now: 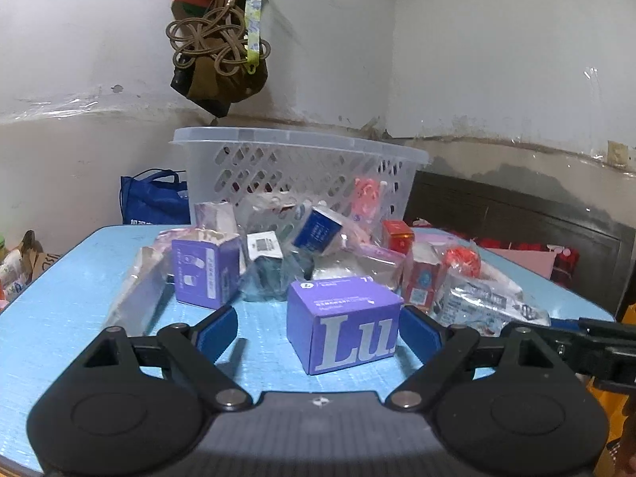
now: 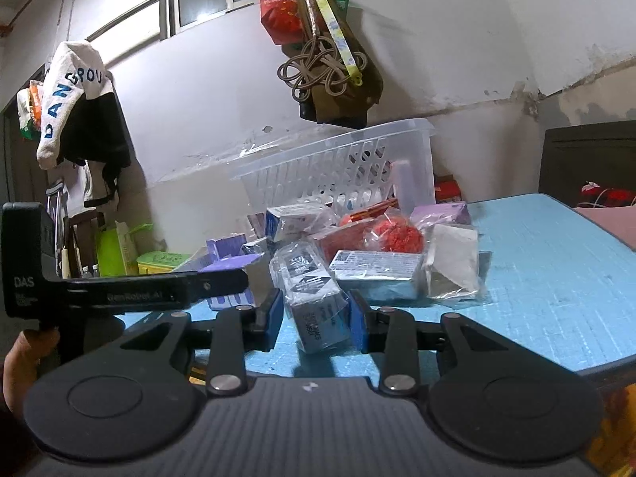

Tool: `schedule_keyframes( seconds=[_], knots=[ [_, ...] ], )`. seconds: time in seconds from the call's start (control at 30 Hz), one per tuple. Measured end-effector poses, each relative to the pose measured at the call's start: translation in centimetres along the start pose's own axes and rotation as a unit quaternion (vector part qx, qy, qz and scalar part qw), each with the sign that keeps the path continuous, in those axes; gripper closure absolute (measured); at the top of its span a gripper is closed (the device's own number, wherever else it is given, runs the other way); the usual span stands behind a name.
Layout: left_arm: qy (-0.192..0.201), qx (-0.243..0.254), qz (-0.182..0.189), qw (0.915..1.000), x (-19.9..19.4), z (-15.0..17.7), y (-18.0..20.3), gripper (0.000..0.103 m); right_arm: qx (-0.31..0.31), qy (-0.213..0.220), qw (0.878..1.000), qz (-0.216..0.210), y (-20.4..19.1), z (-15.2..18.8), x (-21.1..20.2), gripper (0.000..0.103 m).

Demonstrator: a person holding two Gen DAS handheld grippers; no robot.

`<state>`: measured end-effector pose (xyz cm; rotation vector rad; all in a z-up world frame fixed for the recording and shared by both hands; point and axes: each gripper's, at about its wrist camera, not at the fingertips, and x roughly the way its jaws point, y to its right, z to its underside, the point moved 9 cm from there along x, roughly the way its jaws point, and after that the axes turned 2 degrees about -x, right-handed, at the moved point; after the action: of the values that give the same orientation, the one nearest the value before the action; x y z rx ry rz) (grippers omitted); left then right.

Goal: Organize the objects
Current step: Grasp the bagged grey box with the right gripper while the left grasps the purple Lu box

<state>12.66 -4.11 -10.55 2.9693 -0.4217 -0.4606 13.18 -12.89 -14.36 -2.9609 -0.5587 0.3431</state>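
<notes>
A purple box [image 1: 346, 322] with large white letters stands on the blue table [image 1: 59, 298]. My left gripper [image 1: 318, 324] is open around it; the right pad sits close against the box, the left pad well apart. My right gripper [image 2: 314, 310] is shut on a plastic-wrapped grey box [image 2: 318, 302] at the near edge of the pile. The pile holds several small boxes and packets, among them a tall purple box [image 1: 206, 274], a blue box [image 1: 318, 232] and a red ball in plastic [image 2: 397, 236]. A clear slotted basket [image 1: 298, 171] [image 2: 338, 167] stands behind.
My left gripper's body [image 2: 119, 294] crosses the left of the right wrist view, with a hand [image 2: 24, 357] under it. Bags hang on the wall above the basket [image 1: 218, 63]. A dark headboard [image 1: 516, 214] lies right of the table. Bare table surface [image 2: 556, 278] spreads to the right.
</notes>
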Motion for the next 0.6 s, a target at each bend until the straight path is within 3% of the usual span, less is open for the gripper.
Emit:
schedule_keyframes(
  seconds=[0.3,0.37,0.43,0.6],
  knots=[
    [-0.005,0.016,0.0,0.9999,0.9,0.2,1.2,0.013,0.002,0.003,1.0,0.006,0.0,0.0,-0.3,0.064],
    [-0.005,0.008,0.011,0.9999,0.9,0.2,1.3,0.034,0.004,0.001,1.0,0.007,0.0,0.0,-0.3,0.064],
    [-0.004,-0.004,0.024,0.9997,0.7,0.2,1.1,0.035,0.003,-0.001,1.0,0.009,0.0,0.0,-0.3,0.065],
    [0.011,-0.008,0.014,0.9998,-0.5,-0.2,0.6,0.036,0.021,-0.003,1.0,0.004,0.1,-0.3,-0.5,0.065]
  ],
)
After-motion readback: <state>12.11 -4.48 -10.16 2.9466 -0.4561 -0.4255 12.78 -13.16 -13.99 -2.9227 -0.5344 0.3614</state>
